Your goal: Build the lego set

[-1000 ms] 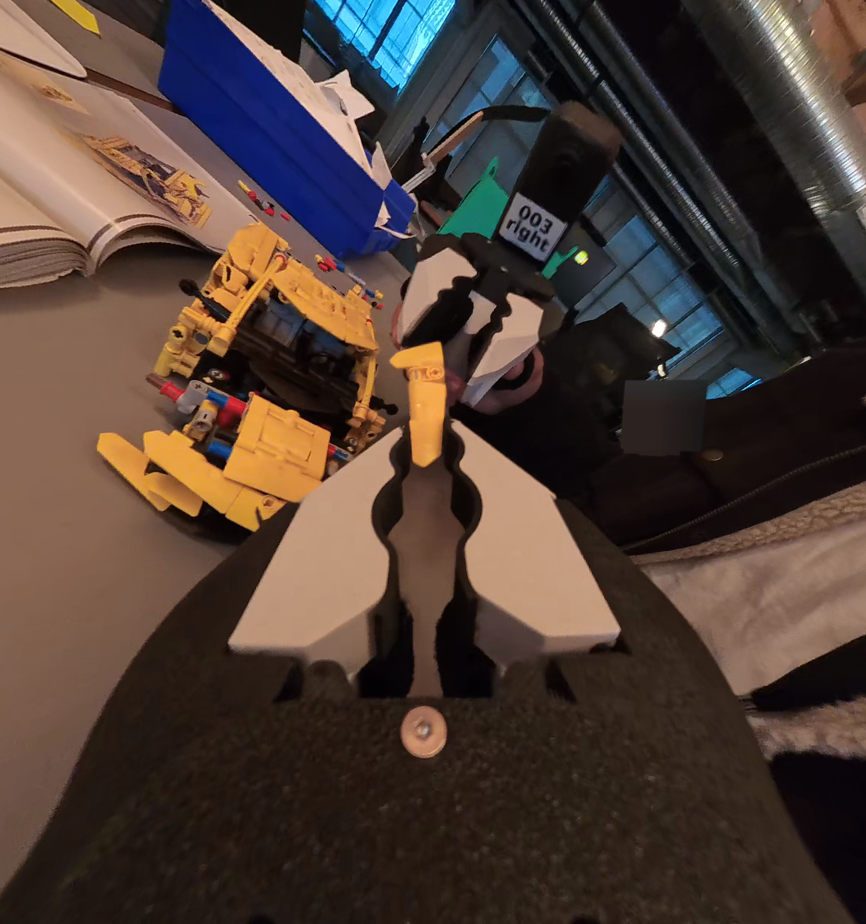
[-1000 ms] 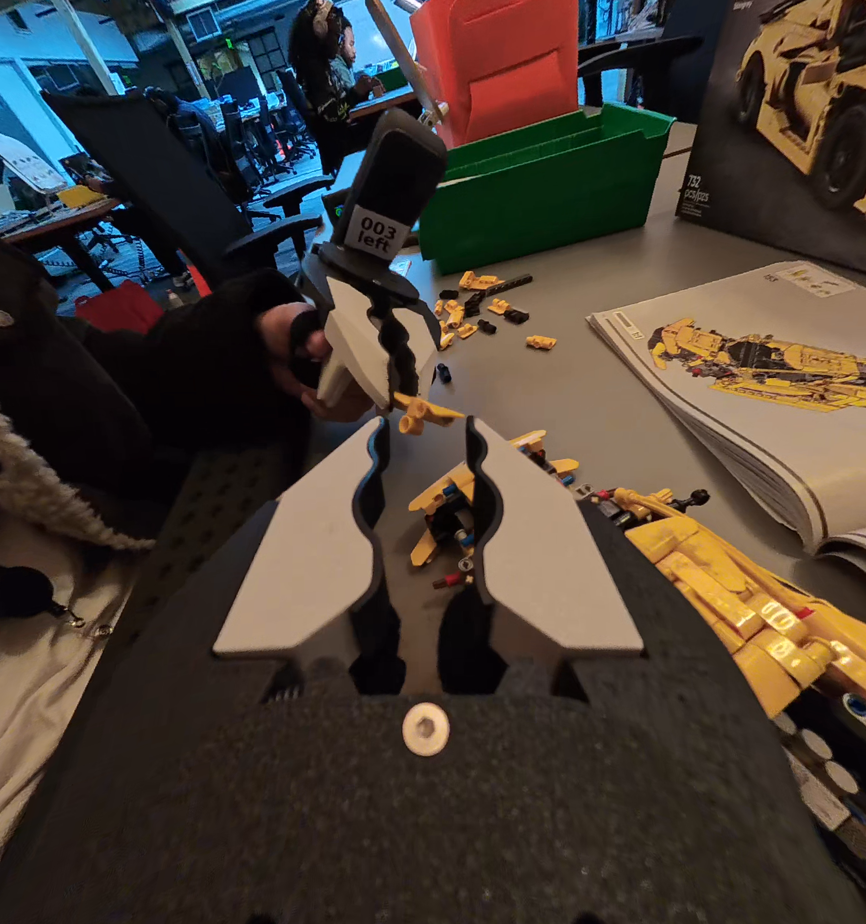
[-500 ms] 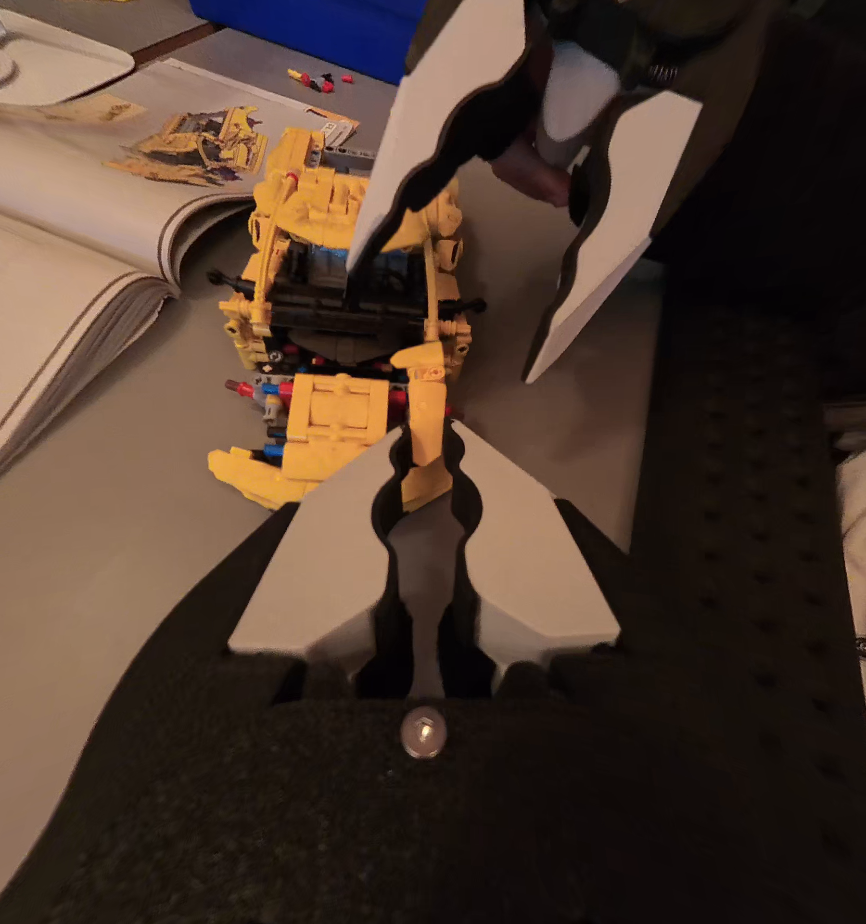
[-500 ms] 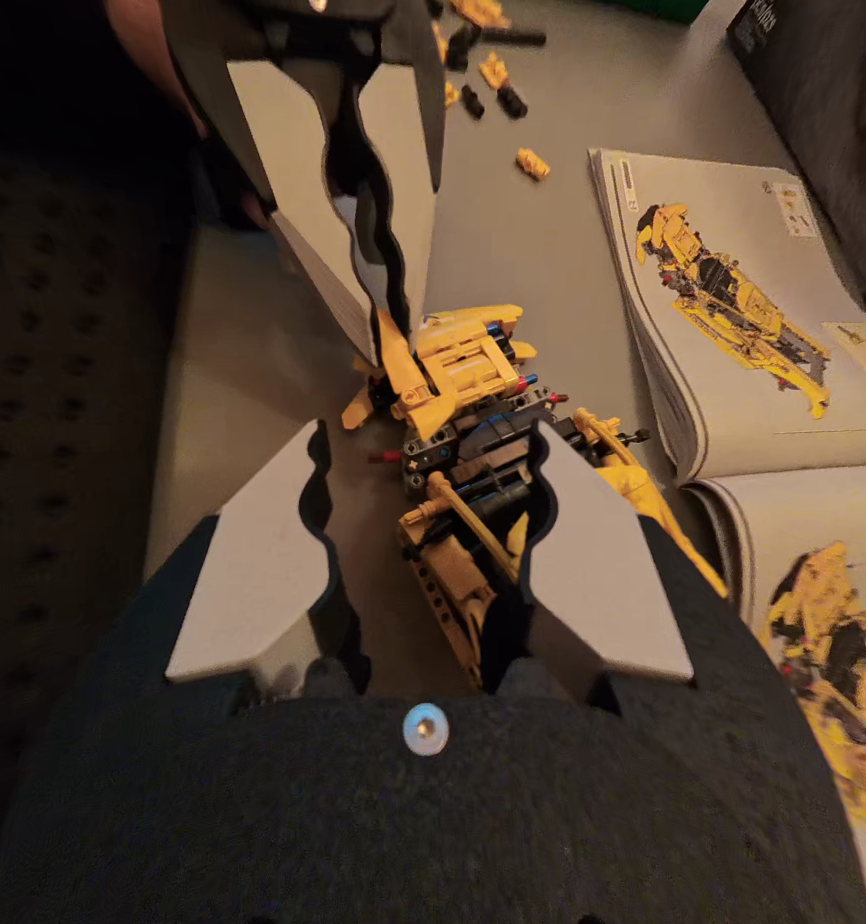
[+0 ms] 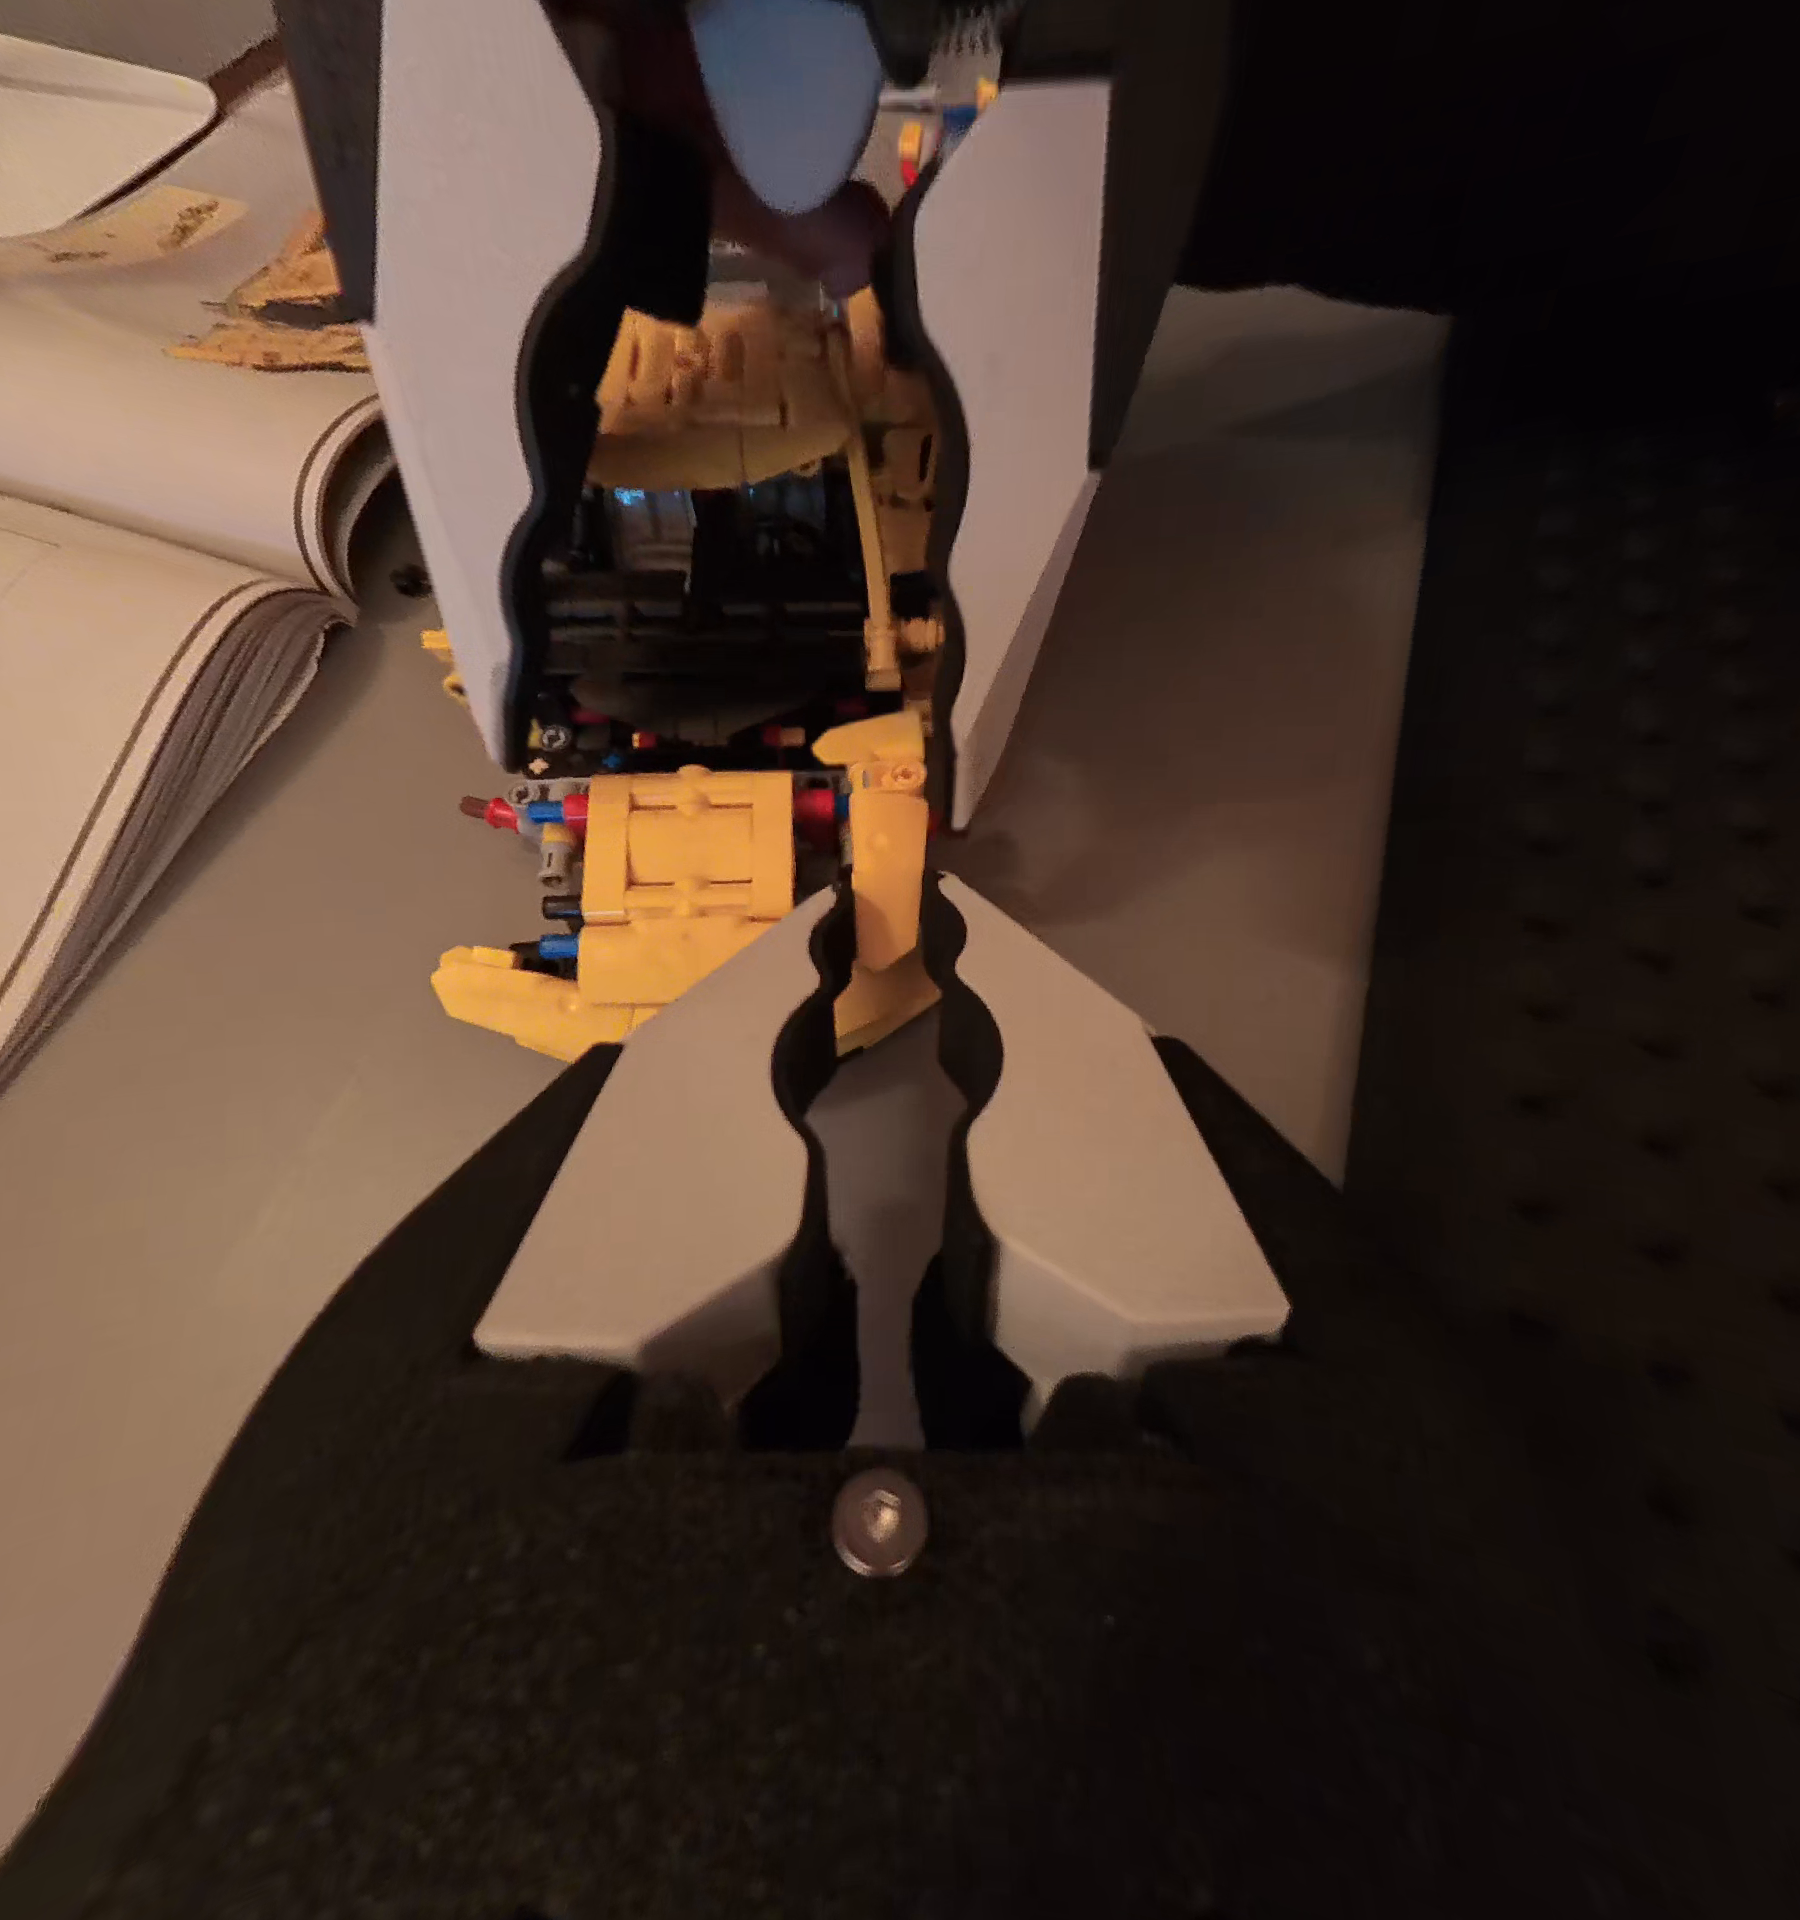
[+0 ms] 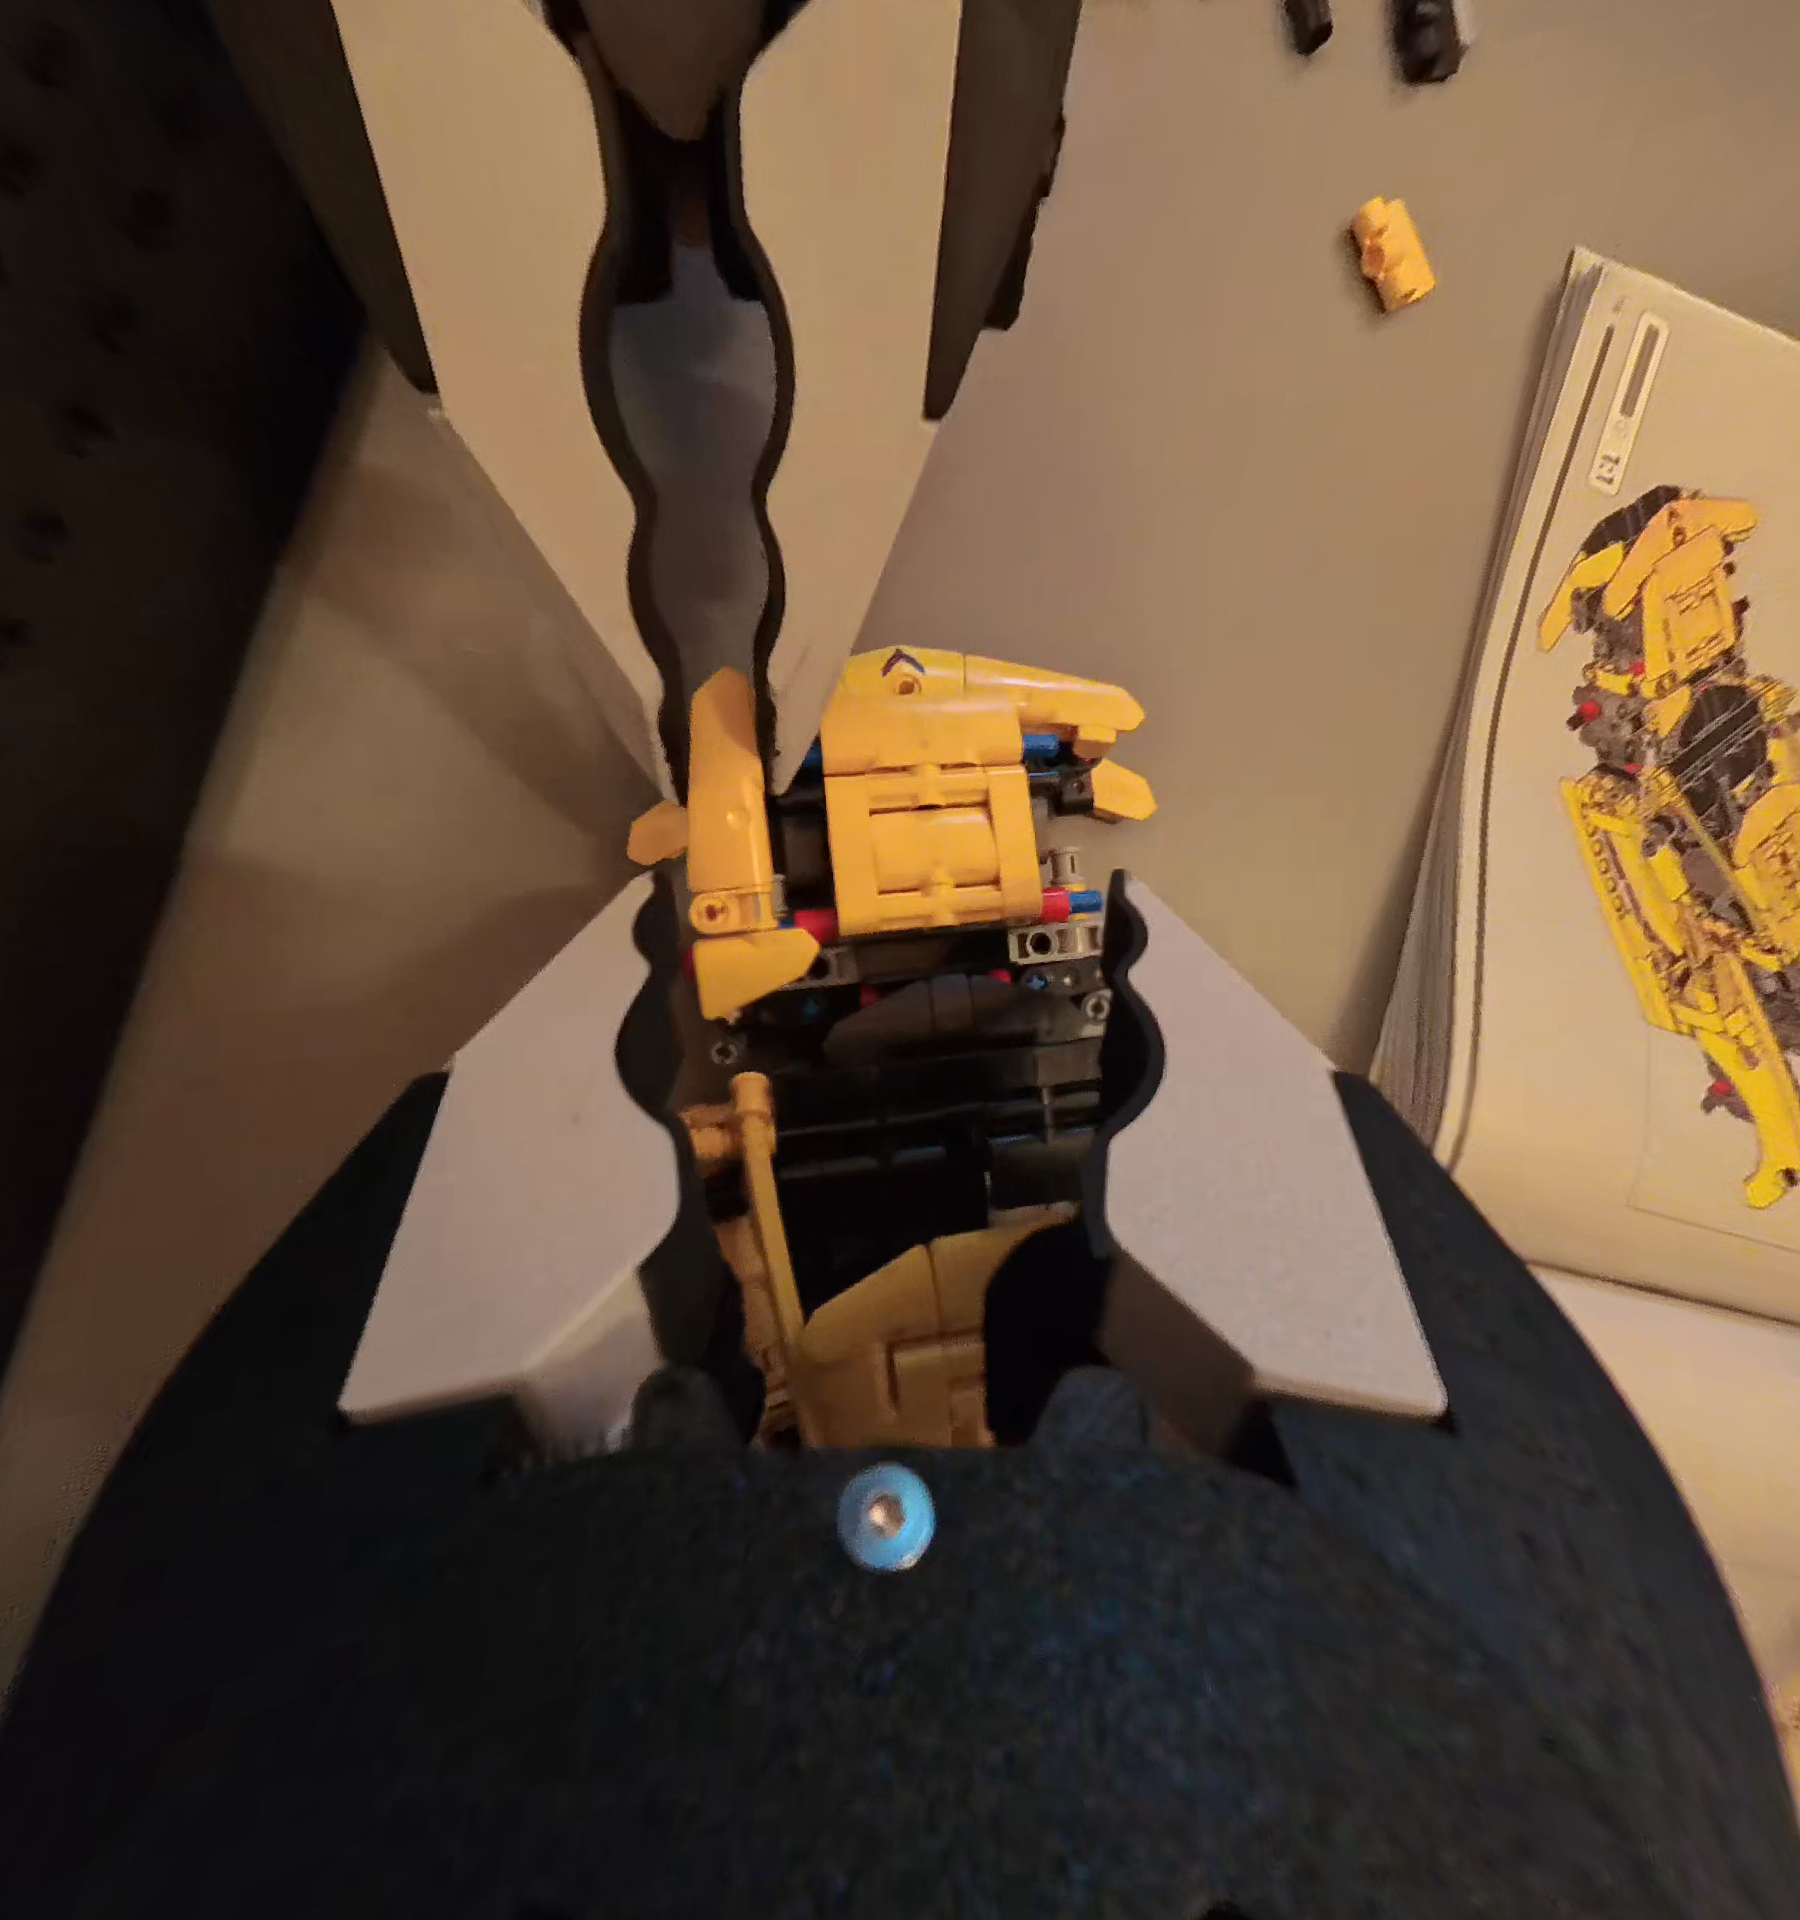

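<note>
Panel position: yellow panel piece is clamped at the tips of the left gripper, its long axis along the fingers, its pinned end touching the front corner of the lego car model.
Model position: the model lies on the grey table, just beside the open instruction booklet.
Right gripper: spread wide, the model's black middle is straddled; whether the sides are pressed cannot be told.
Nearer tool: the left gripper is nearer the joint.
Change: half a second ago the right gripper was held above the model and the panel short of it; both are now closed in.
</note>
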The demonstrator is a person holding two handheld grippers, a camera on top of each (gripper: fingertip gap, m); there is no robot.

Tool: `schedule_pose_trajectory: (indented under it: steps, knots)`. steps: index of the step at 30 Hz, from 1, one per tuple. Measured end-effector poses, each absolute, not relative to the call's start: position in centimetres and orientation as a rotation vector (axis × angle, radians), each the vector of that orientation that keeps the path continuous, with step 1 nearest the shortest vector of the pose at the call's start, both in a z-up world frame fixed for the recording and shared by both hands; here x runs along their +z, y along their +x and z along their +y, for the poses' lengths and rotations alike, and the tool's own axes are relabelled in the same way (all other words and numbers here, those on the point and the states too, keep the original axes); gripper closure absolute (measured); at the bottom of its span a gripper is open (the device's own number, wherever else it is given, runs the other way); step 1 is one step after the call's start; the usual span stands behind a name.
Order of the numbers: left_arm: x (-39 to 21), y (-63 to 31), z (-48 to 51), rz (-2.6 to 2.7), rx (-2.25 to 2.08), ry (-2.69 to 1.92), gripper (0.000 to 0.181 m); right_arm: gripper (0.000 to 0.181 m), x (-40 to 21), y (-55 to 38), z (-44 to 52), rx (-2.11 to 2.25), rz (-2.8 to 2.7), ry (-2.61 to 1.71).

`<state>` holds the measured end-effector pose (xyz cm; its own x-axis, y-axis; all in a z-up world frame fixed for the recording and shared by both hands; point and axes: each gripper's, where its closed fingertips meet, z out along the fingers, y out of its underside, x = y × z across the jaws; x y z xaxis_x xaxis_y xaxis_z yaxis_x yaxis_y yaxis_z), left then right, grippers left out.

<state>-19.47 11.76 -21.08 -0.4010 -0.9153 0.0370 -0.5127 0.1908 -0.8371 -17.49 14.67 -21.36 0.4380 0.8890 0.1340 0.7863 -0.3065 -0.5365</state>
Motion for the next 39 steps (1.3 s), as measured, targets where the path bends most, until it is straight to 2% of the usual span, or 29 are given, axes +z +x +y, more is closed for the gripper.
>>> schedule_pose_trajectory:
  steps: [5, 6, 8, 11, 17, 25, 32, 39]
  knots:
    - [-21.1, -19.3, 12.0, 1.975, -1.086, -1.319, 0.169, 0.103, -22.0, -17.7, 15.1, 0.139, -1.468, -2.078]
    - [-21.1, -19.2, 12.1, 1.968, -1.072, -1.312, 0.169, 0.106, -22.0, -17.8, 15.1, 0.129, -1.487, -2.061]
    - [-21.2, -19.3, 12.6, 1.946, -1.025, -1.312, 0.169, 0.125, -22.1, -18.2, 14.9, 0.117, -1.529, -2.024]
    - [-21.2, -19.3, 12.9, 1.910, -1.028, -1.323, 0.169, 0.139, -22.0, -18.3, 14.7, 0.095, -1.554, -1.963]
    - [-20.9, -19.5, 12.0, 1.936, -1.121, -1.325, 0.169, 0.147, -20.8, -19.1, 13.3, 0.199, -1.559, -1.918]
    - [-21.0, -19.6, 11.8, 1.951, -1.123, -1.307, 0.169, 0.181, -20.8, -19.3, 12.4, 0.215, -1.587, -1.906]
    - [-20.2, -19.8, 11.6, 1.919, -1.198, -1.311, 0.170, 0.181, -20.4, -19.5, 12.2, 0.178, -1.592, -1.894]
    - [-19.9, -19.9, 11.4, 1.930, -1.158, -1.224, 0.170, 0.149, -21.2, -20.0, 11.3, 0.347, -1.559, -2.017]
